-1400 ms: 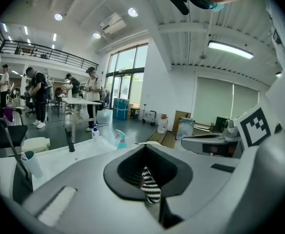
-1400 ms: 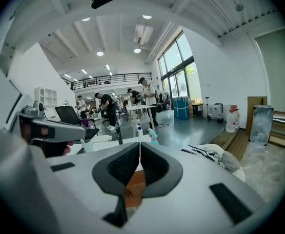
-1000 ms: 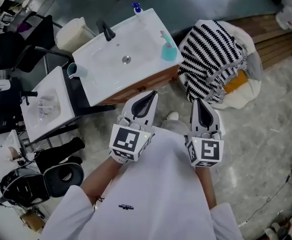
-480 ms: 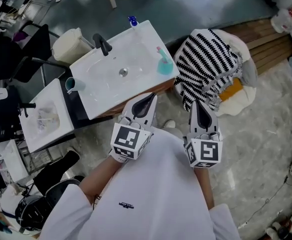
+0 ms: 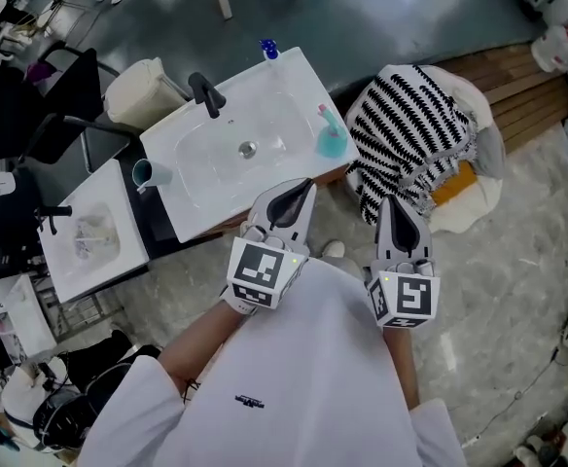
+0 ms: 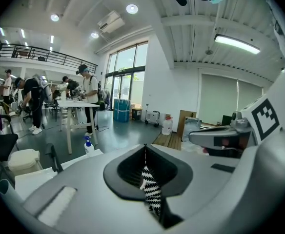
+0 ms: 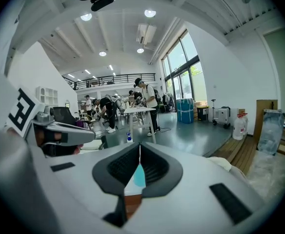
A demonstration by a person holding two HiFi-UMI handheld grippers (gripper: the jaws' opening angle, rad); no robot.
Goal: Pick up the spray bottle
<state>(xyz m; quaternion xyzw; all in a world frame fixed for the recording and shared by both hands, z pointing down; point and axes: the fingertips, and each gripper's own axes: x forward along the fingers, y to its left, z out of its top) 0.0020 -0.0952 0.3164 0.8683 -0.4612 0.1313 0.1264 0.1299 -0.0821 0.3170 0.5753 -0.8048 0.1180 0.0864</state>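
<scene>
Teal spray bottle (image 5: pixel 331 140) sits at the right edge of the white sink (image 5: pixel 206 168), untouched. Left gripper (image 5: pixel 301 189) and right gripper (image 5: pixel 391 204) both hover short of it, jaws pressed together, empty.

A washbasin (image 5: pixel 192 188) stands before the person, its tap (image 5: pixel 206 93) at the far edge and its drain (image 5: pixel 248 149) in the middle. The spray bottle (image 5: pixel 331 139) sits on the right rim, a smaller bottle (image 5: pixel 268 50) on the far corner. A cup (image 5: pixel 145 174) stands just left, beside what may be a second basin (image 5: pixel 89 236). A heap of cloth (image 5: pixel 415 134) lies to the right. The left gripper (image 5: pixel 300 187) is at the near rim, the right gripper (image 5: pixel 390 203) near the cloth.
</scene>
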